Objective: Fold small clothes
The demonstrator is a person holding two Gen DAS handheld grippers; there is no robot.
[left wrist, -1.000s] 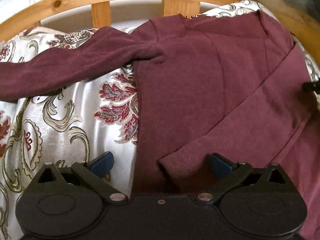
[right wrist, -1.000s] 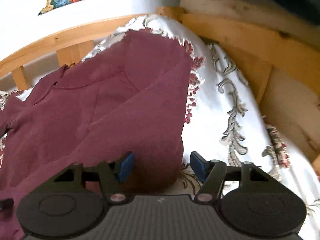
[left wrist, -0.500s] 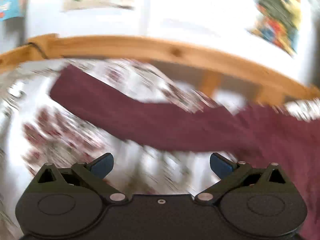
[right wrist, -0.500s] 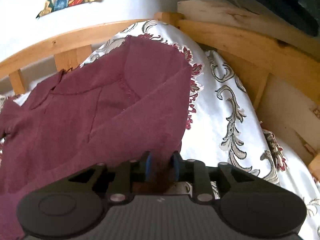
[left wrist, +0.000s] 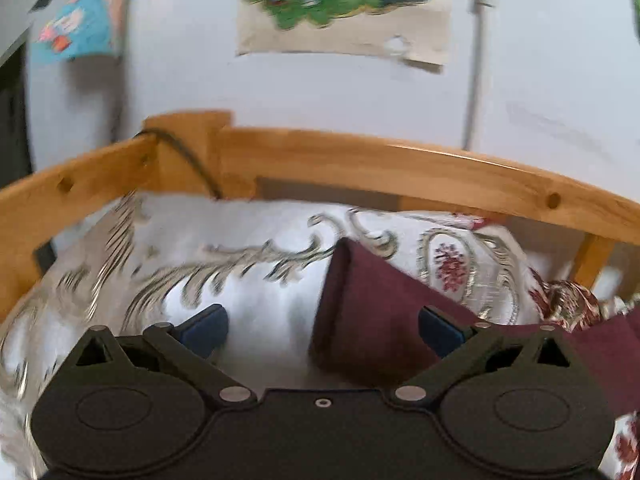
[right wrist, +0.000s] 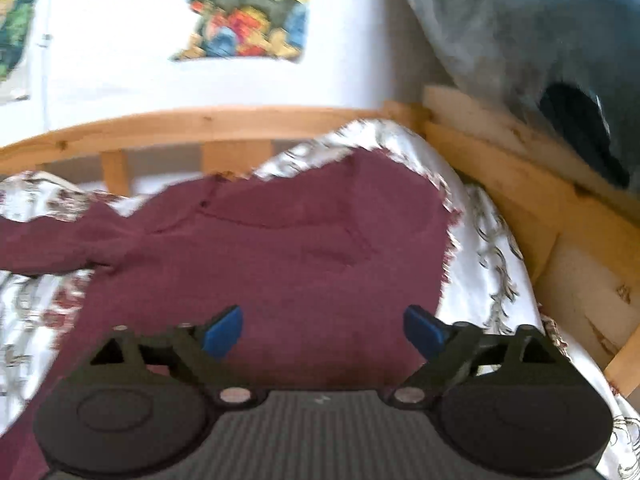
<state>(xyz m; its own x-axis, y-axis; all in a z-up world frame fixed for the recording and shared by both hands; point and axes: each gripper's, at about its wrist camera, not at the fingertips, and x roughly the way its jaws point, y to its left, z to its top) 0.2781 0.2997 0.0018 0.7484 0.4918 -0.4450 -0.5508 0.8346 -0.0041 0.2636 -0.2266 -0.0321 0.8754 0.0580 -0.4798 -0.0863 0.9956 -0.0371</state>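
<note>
A maroon long-sleeved top [right wrist: 288, 264] lies spread on a white floral-patterned bedcover [right wrist: 492, 280]. In the right wrist view its body fills the middle and one sleeve [right wrist: 44, 244] runs off to the left. My right gripper [right wrist: 323, 330] is open and empty just above the top's near edge. In the left wrist view the sleeve end [left wrist: 368, 312] lies between the open fingers of my left gripper [left wrist: 322, 330], nearer the right pad. The jaws stand wide apart and hold nothing.
A wooden bed rail [left wrist: 360, 160] curves around the bedcover [left wrist: 240, 280], with a corner post [left wrist: 188, 140] at the left and a side rail [right wrist: 520, 184] at the right. A white wall with picture posters [left wrist: 340, 4] stands behind. Dark grey fabric [right wrist: 540, 40] hangs at the upper right.
My right gripper, shut on the top's edge half a second ago, has opened and let go. My left gripper swung left along the sleeve to its end, still open.
</note>
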